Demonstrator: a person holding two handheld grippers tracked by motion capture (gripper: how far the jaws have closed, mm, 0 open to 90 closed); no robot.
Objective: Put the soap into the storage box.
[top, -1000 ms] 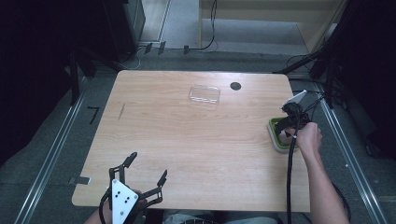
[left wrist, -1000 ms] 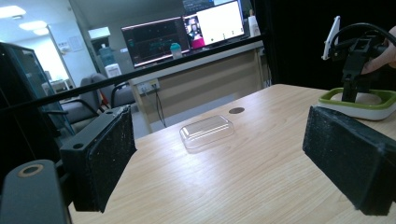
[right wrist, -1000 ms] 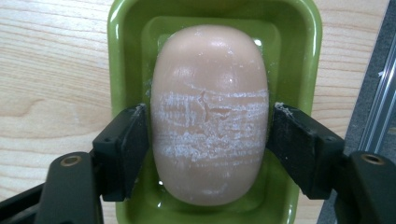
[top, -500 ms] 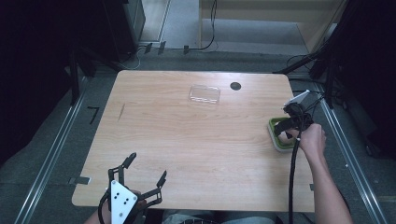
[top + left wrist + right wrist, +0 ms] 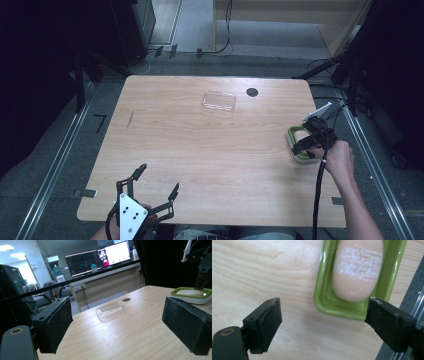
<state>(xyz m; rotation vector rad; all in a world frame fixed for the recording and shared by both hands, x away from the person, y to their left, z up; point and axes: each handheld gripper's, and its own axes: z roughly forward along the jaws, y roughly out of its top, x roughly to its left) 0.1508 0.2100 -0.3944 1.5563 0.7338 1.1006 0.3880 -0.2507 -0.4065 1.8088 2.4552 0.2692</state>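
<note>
Soap dish [image 5: 299, 145], a green tray with a pale rim, sits near the right edge of the wooden table [image 5: 210, 150] in the high view, and the right gripper [image 5: 309, 142] hangs directly over it, held by the person's right hand [image 5: 340, 157] with a black cable trailing back along the forearm. Farther back on the table lies a clear plastic lid [image 5: 219, 101], and just beside it to the right is a small dark round hole [image 5: 252, 92] in the tabletop. At the near left corner the left gripper [image 5: 152, 187] rests with its jaws spread wide, touching nothing, its white plate facing up. In the left gripper view, the left gripper [image 5: 117, 327] has its two black padded jaws standing far apart with bare table between them; the clear plastic lid [image 5: 110, 311] lies beyond, the soap dish [image 5: 191, 295] shows at the right with a tan bar of soap [image 5: 189, 292] in it, and the other gripper stands above it. Monitors [image 5: 100, 261] glow in the room behind. In the right gripper view, the right gripper [image 5: 323, 320] looks straight down, jaws wide apart and gripping nothing; the near end of the soap dish [image 5: 329, 301] lies between them, and the bar of soap [image 5: 358, 268], streaked with white, lies inside it.
</note>
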